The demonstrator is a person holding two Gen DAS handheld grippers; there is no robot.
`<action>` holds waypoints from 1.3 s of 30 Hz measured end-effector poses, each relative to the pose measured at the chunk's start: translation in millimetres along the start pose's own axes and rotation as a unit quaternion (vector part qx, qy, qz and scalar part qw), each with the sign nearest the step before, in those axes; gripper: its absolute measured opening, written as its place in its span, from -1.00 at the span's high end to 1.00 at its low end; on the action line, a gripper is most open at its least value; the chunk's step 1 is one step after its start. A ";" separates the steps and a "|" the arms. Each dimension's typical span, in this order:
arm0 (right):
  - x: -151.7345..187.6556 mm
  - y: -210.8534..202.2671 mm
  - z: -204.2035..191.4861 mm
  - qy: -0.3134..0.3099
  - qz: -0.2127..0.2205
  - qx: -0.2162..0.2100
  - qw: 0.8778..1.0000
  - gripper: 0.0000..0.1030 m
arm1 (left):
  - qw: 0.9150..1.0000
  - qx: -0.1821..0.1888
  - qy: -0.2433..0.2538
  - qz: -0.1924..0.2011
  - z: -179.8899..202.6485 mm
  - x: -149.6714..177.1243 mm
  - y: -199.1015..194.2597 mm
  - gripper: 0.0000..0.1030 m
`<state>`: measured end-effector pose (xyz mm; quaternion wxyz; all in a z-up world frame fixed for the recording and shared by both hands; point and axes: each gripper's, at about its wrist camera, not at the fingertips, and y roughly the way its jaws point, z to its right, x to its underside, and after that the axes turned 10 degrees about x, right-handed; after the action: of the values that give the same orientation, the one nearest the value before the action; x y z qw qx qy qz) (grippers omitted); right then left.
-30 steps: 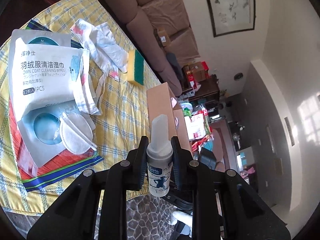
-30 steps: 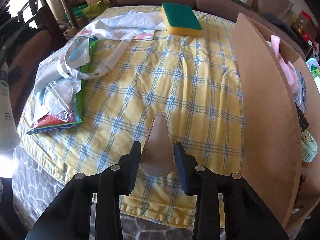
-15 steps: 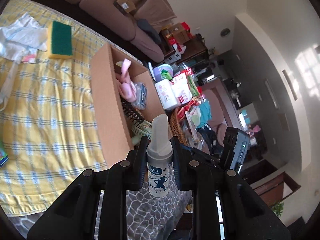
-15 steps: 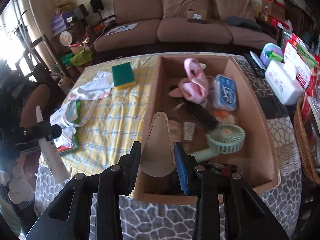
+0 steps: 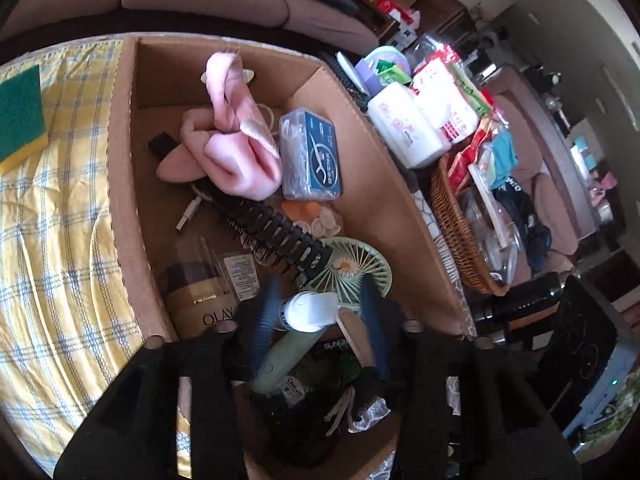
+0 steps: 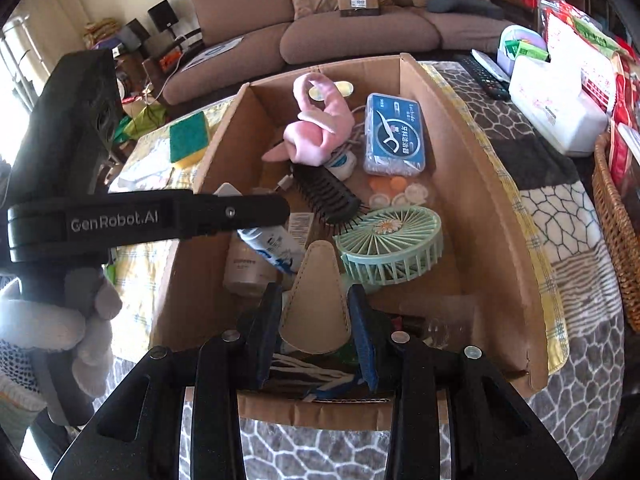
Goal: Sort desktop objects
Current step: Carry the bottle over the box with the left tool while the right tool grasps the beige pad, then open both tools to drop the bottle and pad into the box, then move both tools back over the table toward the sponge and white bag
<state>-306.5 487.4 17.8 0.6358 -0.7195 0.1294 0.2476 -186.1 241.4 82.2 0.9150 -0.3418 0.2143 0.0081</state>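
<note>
Over the crowded cardboard box (image 6: pixel 472 184), the left claw (image 5: pixel 316 316) has just parted around the spray bottle (image 6: pixel 272 246), the right claw (image 6: pixel 316 312) clamping a tan leather piece (image 6: pixel 316 300).

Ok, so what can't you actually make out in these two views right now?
Spray bottle: motion-blurred in the left wrist view, between the sides of the left gripper, whose jaws have just been opening.
Box, near end: right wrist view, hidden by the right gripper and the tan piece it holds.
Sponge: left wrist view, cut off by the edge.
</note>
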 end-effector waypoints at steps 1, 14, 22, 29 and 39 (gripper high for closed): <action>0.1 1.1 0.3 -0.004 -0.001 -0.002 1.000 0.32 | 1.000 -0.002 -0.002 0.007 -1.0 -1.4 -3.8 -0.25; 8.0 -1.2 -4.3 -0.005 0.000 -0.013 1.000 0.33 | 0.999 -0.002 0.003 0.046 -16.3 25.3 -91.7 -0.32; -6.4 -16.1 -8.0 0.032 0.006 -0.046 0.998 0.23 | 0.998 -0.007 0.059 0.033 -5.6 74.5 -127.4 -0.71; -3.3 -37.0 -54.9 0.016 0.032 -0.082 0.996 -0.30 | 0.997 -0.045 0.032 0.061 -53.9 117.0 -176.9 -1.00; -24.2 -23.0 -169.4 -0.056 0.048 -0.117 0.990 -0.57 | 0.981 -0.123 -0.035 0.146 -156.7 133.4 -284.5 -1.00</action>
<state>-283.0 322.1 61.6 0.5408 -0.7668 0.0981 0.3315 -79.6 -92.7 100.4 0.8618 -0.4164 0.2271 0.1798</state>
